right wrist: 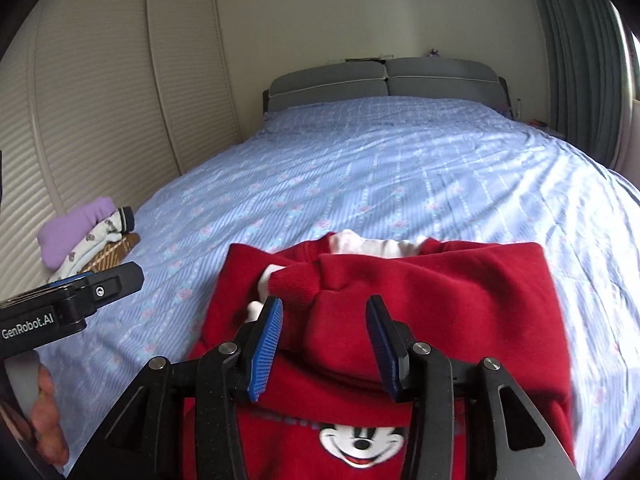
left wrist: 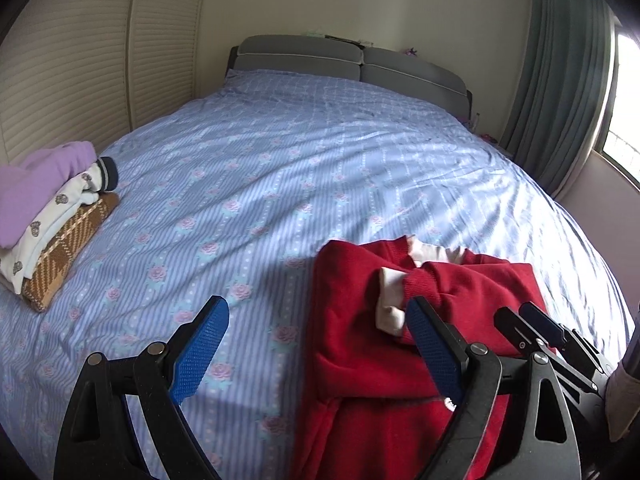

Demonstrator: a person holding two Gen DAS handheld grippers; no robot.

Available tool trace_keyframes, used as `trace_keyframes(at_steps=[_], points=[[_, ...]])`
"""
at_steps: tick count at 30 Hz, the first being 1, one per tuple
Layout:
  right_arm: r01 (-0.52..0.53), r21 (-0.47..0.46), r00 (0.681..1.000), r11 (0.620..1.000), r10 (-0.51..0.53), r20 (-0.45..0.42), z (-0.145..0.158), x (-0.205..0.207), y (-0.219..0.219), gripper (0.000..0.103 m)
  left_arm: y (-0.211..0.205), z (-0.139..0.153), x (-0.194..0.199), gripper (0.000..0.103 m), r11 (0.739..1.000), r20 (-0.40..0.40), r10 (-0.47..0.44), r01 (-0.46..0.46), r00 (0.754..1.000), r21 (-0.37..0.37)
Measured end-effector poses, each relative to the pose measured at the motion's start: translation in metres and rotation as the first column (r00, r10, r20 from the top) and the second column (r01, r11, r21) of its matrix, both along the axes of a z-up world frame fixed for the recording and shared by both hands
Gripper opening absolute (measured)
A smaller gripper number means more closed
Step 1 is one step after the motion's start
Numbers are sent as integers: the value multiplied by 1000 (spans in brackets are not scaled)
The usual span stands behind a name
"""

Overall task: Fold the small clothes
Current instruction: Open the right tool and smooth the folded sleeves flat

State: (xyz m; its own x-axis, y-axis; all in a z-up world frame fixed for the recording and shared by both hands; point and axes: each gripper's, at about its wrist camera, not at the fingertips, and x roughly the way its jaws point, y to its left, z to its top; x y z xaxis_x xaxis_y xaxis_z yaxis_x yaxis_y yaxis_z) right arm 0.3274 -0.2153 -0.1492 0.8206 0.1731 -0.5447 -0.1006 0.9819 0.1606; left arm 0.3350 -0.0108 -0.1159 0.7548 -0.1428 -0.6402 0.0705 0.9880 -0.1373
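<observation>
The right gripper [right wrist: 324,344] is hanging low in its own frame with its blue fingers [right wrist: 266,346] parted and released, pressing on nothing, a bunched red sleeve lying just beyond them. The left gripper [left wrist: 316,348] is standing wide open; its right finger [left wrist: 432,352] is sitting over the near edge of the red sweater [right wrist: 420,304], the other over bare sheet. The sweater, sleeves folded across its middle and a cartoon mouse face [right wrist: 362,446] at the bottom of the frame, is lying on the blue floral bed [left wrist: 280,168]. At the left edge a pile of folded clothes [left wrist: 52,208] is waiting. To fold well, I judge each gripper should be pinching a bottom corner through all layers and lifting evenly toward the collar [right wrist: 380,246].
</observation>
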Motion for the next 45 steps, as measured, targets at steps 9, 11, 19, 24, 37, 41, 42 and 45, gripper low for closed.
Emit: trace_keyframes(at_steps=[9, 11, 19, 24, 37, 41, 42, 45], points=[[193, -19, 979, 981, -194, -69, -17, -7, -99, 45, -89, -20, 19, 91, 990, -21, -139, 140, 990, 34], [203, -38, 975, 978, -205, -88, -25, -5, -108, 45, -99, -30, 25, 91, 988, -45, -142, 145, 989, 54], [206, -89, 966, 975, -216, -139, -56, -2, -122, 45, -90, -83, 42, 94, 992, -172, -85, 100, 981, 78], [196, -124, 966, 973, -213, -145, -66, 0, -119, 45, -93, -89, 38, 98, 990, -143, -83, 98, 986, 104], [118, -102, 991, 988, -125, -58, -30, 11, -107, 47, -118, -39, 25, 96, 973, 52, -224, 220, 973, 64], [86, -111, 989, 990, -99, -111, -38, 34, -101, 47, -126, -60, 44, 96, 969, -19, -236, 236, 972, 72], [85, -112, 987, 990, -99, -130, -42, 38, -101, 47, -126, -68, 48, 96, 970, -41, -229, 232, 973, 75], [84, -115, 984, 990, -100, -144, -53, 42, -102, 49, -119, -91, 54, 97, 975, -91, -209, 214, 974, 58]])
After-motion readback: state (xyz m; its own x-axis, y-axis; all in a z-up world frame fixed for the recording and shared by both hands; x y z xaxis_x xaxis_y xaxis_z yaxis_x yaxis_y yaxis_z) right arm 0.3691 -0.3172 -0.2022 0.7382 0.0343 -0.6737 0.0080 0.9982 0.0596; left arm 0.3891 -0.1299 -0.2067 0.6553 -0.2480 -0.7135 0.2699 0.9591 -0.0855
